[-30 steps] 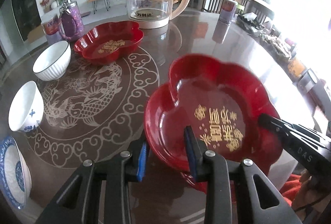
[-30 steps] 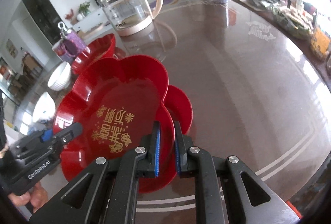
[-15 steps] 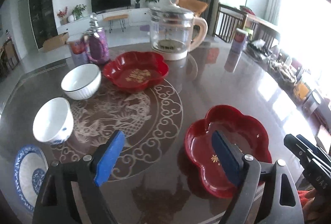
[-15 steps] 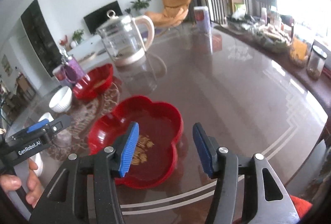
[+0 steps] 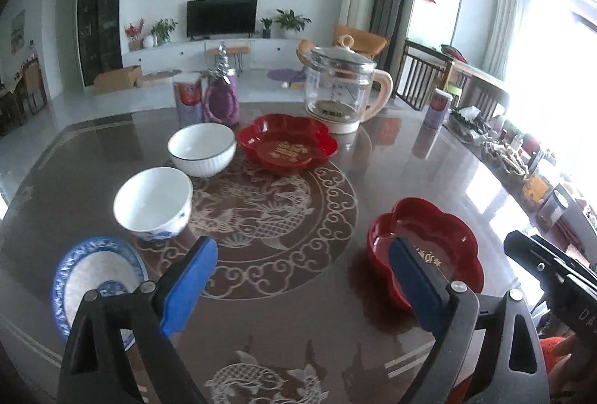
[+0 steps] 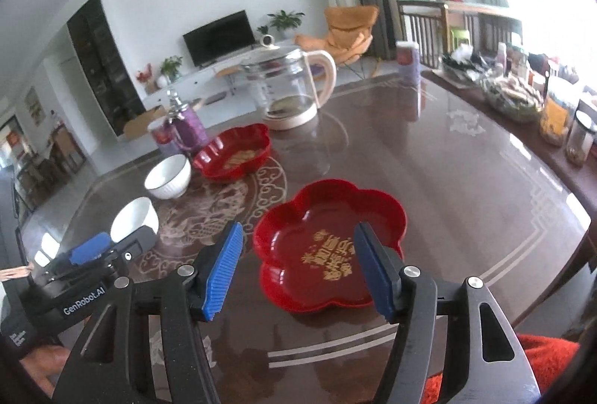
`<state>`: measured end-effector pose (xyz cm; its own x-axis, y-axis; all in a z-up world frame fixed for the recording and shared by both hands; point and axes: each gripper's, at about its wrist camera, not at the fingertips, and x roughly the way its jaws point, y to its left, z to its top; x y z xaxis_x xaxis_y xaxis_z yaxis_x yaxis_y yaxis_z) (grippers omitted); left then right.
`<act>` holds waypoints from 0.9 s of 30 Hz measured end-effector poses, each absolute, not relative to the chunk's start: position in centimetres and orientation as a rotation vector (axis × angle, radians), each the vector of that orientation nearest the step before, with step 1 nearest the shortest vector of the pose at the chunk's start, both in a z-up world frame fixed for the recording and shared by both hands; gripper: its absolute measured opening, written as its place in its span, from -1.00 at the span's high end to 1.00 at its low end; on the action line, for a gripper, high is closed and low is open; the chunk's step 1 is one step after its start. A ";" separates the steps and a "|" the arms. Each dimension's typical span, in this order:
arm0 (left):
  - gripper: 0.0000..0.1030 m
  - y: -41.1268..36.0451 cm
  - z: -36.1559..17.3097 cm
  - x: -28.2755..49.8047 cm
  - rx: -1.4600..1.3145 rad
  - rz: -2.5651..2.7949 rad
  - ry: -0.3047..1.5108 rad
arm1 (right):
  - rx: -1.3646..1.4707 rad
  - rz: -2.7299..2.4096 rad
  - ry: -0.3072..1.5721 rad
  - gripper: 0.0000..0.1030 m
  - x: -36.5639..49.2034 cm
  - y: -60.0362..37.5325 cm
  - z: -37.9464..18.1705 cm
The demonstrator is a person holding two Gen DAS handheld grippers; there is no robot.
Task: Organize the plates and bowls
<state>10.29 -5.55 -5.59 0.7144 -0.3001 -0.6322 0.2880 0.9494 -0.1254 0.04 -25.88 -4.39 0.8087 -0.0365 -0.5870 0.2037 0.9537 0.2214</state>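
Note:
Two red flower-shaped plates (image 5: pixel 429 236) (image 6: pixel 328 239) with gold lettering sit nested on the dark table. My left gripper (image 5: pixel 302 254) hovers above and in front of them. Its jaws are opening wide, with nothing between the pads. My right gripper (image 6: pixel 298 236) also hangs above this stack, its jaws opening and gripping nothing. A third red plate (image 5: pixel 287 146) (image 6: pixel 235 154) lies farther back. To its left stand a white ribbed bowl (image 5: pixel 201 148) (image 6: pixel 168 176) and a blue-patterned white bowl (image 5: pixel 153 204) (image 6: pixel 134 219). A blue-and-white plate (image 5: pixel 97 277) lies at the near left.
A glass kettle (image 5: pixel 343 94) (image 6: pixel 287 90) stands behind the far red plate, with a purple jar (image 5: pixel 220 98) and a can beside it. Jars and food packets (image 6: pixel 522 98) crowd the table's right edge. The table's near edge runs just below both grippers.
Both grippers let go of the red plate, opened wide and drew back and up. The plate now rests nested on the other red one on the table.

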 end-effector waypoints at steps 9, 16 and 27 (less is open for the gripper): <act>-0.84 -4.4 -5.1 9.3 0.010 -0.307 0.677 | 0.263 -0.084 0.648 -0.28 0.0 -23.8 -5.1; -0.84 -4.1 -7.2 9.5 0.062 -0.286 0.755 | 0.258 -0.102 0.633 -0.28 -0.7 -24.1 -5.1; -0.84 -3.7 -7.2 9.6 0.108 -0.254 0.761 | 0.272 -0.158 0.647 -0.28 -0.9 -25.2 -5.5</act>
